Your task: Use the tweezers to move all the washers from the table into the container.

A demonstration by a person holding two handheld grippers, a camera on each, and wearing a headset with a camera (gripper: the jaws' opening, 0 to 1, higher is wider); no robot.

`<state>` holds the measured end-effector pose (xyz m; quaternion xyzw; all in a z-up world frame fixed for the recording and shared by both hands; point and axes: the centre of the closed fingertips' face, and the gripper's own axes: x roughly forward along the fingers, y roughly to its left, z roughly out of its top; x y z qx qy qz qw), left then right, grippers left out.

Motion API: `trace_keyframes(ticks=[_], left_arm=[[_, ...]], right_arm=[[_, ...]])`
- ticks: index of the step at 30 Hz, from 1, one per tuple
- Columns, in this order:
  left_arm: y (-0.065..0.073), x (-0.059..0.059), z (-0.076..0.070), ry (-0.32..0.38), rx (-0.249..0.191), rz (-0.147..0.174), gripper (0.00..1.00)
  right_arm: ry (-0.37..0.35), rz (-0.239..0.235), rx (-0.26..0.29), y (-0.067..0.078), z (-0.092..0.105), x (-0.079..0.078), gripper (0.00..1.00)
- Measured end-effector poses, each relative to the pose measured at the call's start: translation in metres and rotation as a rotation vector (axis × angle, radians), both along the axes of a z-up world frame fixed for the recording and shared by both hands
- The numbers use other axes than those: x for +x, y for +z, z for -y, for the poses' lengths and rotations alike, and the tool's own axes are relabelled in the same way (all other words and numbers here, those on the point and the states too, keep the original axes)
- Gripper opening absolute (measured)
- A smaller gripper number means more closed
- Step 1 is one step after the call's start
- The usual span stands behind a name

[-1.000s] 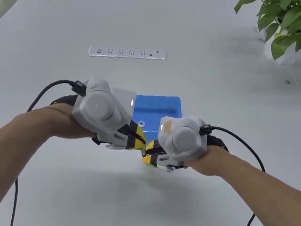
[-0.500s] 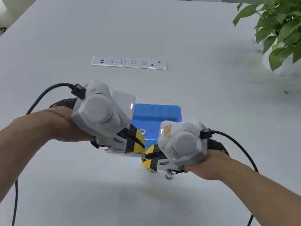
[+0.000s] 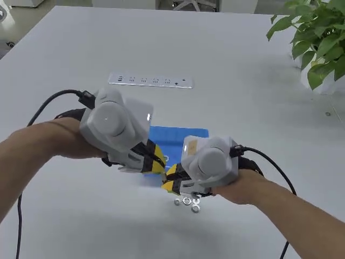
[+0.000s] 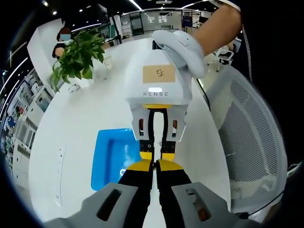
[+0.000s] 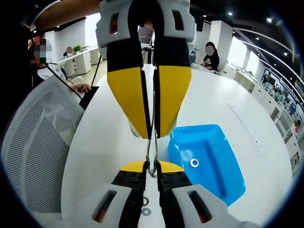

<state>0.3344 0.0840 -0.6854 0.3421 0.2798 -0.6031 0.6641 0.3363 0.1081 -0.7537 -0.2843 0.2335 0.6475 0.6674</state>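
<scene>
My two grippers meet tip to tip over the near edge of the blue container (image 3: 180, 135). In the right gripper view, thin metal tweezers (image 5: 152, 145) run from my right gripper (image 5: 152, 170) up between the yellow pads (image 5: 127, 97) of my left gripper (image 5: 153, 133); both are shut on them. One washer (image 5: 194, 163) lies inside the container (image 5: 209, 161). Three washers (image 3: 187, 202) lie on the white table just below my right gripper (image 3: 170, 182). My left gripper (image 3: 158, 163) is to its left. In the left gripper view its black jaws (image 4: 154, 167) are closed against the right gripper (image 4: 156, 153).
A white power strip (image 3: 150, 81) lies beyond the container. A potted plant (image 3: 315, 40) stands at the far right of the table. Cables trail from both grippers. A mesh chair (image 5: 38, 142) stands beside the table.
The head view has tilted, so the whole scene sits lower. The grippers stay joined tip to tip. The washers on the table now show below the right gripper.
</scene>
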Motion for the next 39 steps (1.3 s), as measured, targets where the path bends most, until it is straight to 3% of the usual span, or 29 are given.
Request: trace_keyframes(ticks=[21,39], left_arm=[[0.019,0.026,-0.002,-0.002,0.002,0.046,0.06],[0.009,0.051,-0.003,-0.006,0.016,0.050,0.06]], right_arm=[[0.000,0.046,0.002,0.017,-0.002,0.032,0.10],[-0.004,0.042,0.003,0.007,-0.002,0.057,0.10]])
